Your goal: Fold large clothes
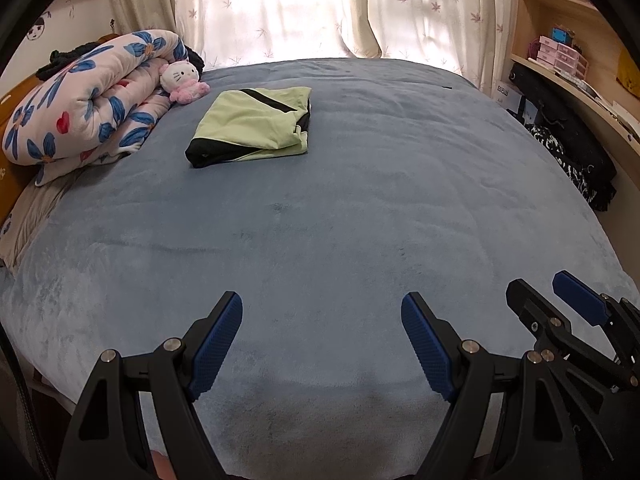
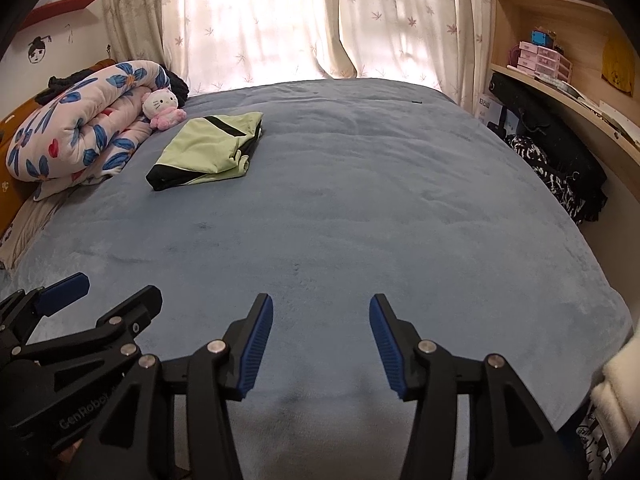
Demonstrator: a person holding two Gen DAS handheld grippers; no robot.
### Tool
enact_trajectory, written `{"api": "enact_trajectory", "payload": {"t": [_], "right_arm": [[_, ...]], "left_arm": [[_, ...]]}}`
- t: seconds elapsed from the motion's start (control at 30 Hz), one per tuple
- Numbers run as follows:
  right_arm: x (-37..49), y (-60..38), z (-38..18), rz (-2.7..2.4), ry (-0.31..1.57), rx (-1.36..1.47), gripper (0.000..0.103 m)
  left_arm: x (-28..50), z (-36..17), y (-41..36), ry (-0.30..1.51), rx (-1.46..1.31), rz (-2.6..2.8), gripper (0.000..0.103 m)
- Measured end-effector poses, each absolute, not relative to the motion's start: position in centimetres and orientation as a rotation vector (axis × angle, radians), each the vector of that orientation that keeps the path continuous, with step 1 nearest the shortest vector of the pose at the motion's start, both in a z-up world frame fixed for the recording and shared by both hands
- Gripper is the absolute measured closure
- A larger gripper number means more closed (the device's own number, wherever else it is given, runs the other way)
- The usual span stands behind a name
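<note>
We hold the left gripper [image 1: 322, 334] & right gripper [image 2: 321, 336] wide open, empty, over the bed [image 1: 360, 220]. The green garment [image 1: 254, 126] looks already folded, tho far off; next we'd probably fetch another.

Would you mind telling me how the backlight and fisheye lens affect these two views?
Left wrist view: the curtained window is blown out, the blue bedspread bulges and the corners are vignetted black. Right wrist view: the same glare, the folded green garment stays sharp, and a soft shadow lies below the right gripper.
</note>
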State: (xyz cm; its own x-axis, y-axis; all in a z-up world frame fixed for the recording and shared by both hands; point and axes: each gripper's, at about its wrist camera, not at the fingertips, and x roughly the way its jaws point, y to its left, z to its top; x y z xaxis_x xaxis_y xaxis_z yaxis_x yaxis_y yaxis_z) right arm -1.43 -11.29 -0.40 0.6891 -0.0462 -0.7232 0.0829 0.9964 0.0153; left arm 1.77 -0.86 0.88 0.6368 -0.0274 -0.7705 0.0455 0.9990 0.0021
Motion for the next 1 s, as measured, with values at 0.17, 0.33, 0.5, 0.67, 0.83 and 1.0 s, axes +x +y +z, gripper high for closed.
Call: {"api": "enact_trajectory", "payload": {"t": [0.17, 0.33, 0.5, 0.67, 0.83, 1.0], "right_arm": [[-1.3, -11.1, -0.5, -0.075, 0.813, 0.039, 0.052], [-1.1, -10.7, -0.5, -0.081, 0.815, 0.024, 0.052], [-1.0, -10.6, -0.5, -0.081, 0.815, 0.024, 0.052], [-0.9, -10.4, -0.5, -0.085, 0.819, 0.022, 0.05], [-0.8, -10.4, -0.5, -0.086, 0.822, 0.02, 0.05], [-0.9, -10.3, -0.7, -0.086, 0.826, 0.019, 0.05]], "left_arm": [[1.8, 0.8, -0.6, 0.886, 0.016, -0.035, 0.022], [2.1, 0.8, -0.3, 0.891, 0.012, -0.032, 0.022], [2.1, 0.8, -0.1, 0.893, 0.005, -0.03, 0.022], [2.1, 0.8, 0.1, 0.892, 0.005, -0.028, 0.022], [2.1, 0.7, 0.2, 0.898, 0.0, -0.026, 0.022], [2.0, 0.6, 0.5, 0.903, -0.003, -0.023, 0.022]]}}
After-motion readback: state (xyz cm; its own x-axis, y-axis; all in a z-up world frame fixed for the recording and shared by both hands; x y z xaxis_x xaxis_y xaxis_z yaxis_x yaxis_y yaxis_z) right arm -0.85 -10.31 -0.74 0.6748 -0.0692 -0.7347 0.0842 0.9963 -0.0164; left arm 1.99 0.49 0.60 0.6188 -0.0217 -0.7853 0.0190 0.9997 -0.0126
